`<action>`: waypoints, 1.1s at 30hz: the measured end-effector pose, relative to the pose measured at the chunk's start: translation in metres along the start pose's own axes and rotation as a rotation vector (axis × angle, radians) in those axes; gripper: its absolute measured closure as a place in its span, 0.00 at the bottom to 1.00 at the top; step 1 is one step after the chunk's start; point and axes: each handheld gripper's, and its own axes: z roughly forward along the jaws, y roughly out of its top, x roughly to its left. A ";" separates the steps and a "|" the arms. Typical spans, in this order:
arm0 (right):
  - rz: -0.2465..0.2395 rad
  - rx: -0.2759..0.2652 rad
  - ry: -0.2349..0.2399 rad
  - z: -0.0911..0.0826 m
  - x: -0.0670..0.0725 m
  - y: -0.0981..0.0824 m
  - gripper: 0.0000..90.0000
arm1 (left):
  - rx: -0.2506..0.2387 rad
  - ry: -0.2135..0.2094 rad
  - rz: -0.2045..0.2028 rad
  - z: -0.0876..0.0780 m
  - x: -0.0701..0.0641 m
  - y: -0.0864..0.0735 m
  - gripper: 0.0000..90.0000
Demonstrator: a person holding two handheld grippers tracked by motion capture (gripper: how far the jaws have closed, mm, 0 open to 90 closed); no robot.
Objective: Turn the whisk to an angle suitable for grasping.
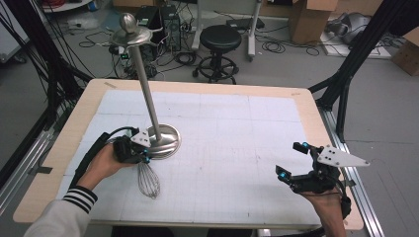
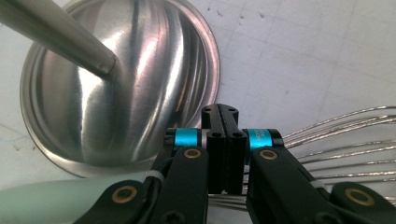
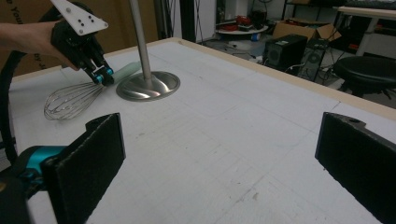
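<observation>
Whisk (image 1: 148, 180) is lying flat on the counter (image 1: 237, 143), wire end toward the person, its pale green handle (image 3: 126, 70) pointing at the base of the metal stand (image 1: 165, 140) and sitting just beside it. Left tongs (image 1: 146, 157) are clenched right where the wires meet the handle, pointing down at it; from the left gripper view the 2 jaws are pressed tight together with the wires fanning out beside them, so I can't tell if they're actually pinching anything. Right tongs (image 1: 291, 160) hang well apart near the right edge, jaws spread wide, nothing between them.
</observation>
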 end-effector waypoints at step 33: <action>0.001 0.001 -0.004 0.000 0.000 0.000 0.00 | 0.022 0.024 -0.073 -0.013 0.008 -0.012 1.00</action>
